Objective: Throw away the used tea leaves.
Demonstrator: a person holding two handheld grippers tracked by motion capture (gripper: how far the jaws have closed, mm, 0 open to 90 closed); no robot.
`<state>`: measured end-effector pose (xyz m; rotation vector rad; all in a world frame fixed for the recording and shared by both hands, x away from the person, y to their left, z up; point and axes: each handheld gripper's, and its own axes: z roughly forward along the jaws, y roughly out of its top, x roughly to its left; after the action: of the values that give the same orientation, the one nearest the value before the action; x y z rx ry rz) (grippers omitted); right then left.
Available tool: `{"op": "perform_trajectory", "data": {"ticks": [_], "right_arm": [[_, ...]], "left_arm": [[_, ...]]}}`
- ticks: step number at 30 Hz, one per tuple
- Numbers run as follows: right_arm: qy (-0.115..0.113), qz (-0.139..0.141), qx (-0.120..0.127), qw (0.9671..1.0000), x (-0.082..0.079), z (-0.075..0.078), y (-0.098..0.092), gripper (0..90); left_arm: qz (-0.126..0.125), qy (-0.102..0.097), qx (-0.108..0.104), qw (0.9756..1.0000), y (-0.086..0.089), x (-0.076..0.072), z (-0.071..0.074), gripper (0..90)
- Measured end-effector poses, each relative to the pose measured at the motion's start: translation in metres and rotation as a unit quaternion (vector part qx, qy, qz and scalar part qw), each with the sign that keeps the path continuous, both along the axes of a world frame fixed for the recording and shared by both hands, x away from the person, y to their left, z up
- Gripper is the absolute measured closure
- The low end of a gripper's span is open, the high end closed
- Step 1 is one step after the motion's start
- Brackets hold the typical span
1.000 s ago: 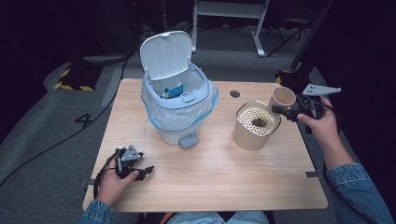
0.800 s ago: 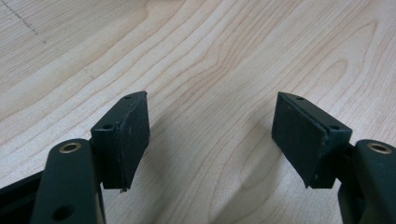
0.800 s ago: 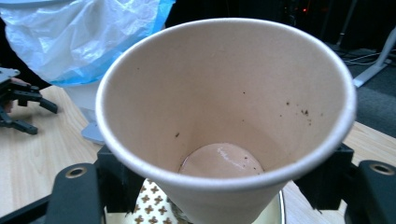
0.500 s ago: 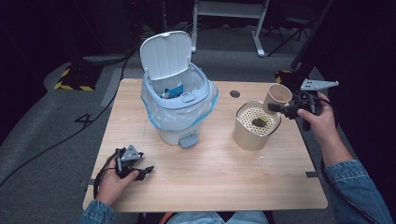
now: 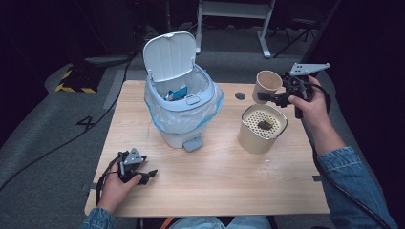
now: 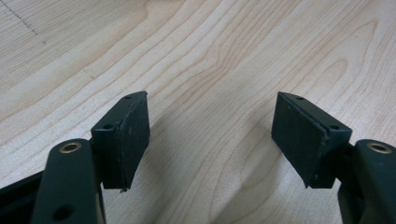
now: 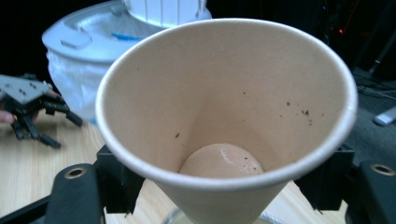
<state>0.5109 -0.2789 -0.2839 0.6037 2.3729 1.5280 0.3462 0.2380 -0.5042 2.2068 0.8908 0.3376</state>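
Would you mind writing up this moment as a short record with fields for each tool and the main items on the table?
right tool: shut on paper cup, held above the table
paper cup contents: almost empty, wet residue and dark specks
left tool: open, nothing between jaws, low over the table
strainer canister: beside the cup, dark lump on its perforated top
pedal bin: lid up, plastic liner, blue scrap inside

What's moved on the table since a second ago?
The right claw, shut on the paper cup, has lifted it up and away from the strainer pot, turning it more upright. The left claw stays open on the table; the bin is unmoved.
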Motion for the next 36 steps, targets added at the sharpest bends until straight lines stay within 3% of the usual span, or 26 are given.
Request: {"op": "perform_trajectory", "data": {"ticks": [4,7,18,23,25,29,36], "right_arm": [[-0.007,0.015,0.014,0.9998,0.008,0.007,0.029,27.9],[-0.009,0.022,0.014,0.9996,0.009,0.009,0.040,27.8],[-0.016,0.051,0.021,0.9984,0.018,0.023,0.108,27.7],[-0.019,0.050,0.033,0.9980,0.021,0.026,0.127,27.7],[-0.025,0.044,0.058,0.9970,0.023,0.026,0.140,27.7],[-0.023,0.042,0.077,0.9959,0.027,0.022,0.157,27.7],[-0.014,0.054,0.066,0.9962,0.028,0.019,0.179,27.3]], "left_arm": [[0.000,-0.001,0.000,1.0000,0.000,0.000,0.000,28.5],[0.000,0.000,0.000,1.0000,0.000,0.000,0.000,28.5],[-0.004,0.000,0.001,1.0000,0.001,0.002,0.000,28.4],[-0.005,0.000,0.001,1.0000,0.001,0.002,0.000,28.4],[-0.005,0.000,0.001,1.0000,0.001,0.002,0.000,28.4],[-0.005,0.000,0.002,1.0000,0.001,0.002,0.000,28.4],[-0.005,0.000,0.002,1.0000,0.001,0.002,0.000,28.4]]}}
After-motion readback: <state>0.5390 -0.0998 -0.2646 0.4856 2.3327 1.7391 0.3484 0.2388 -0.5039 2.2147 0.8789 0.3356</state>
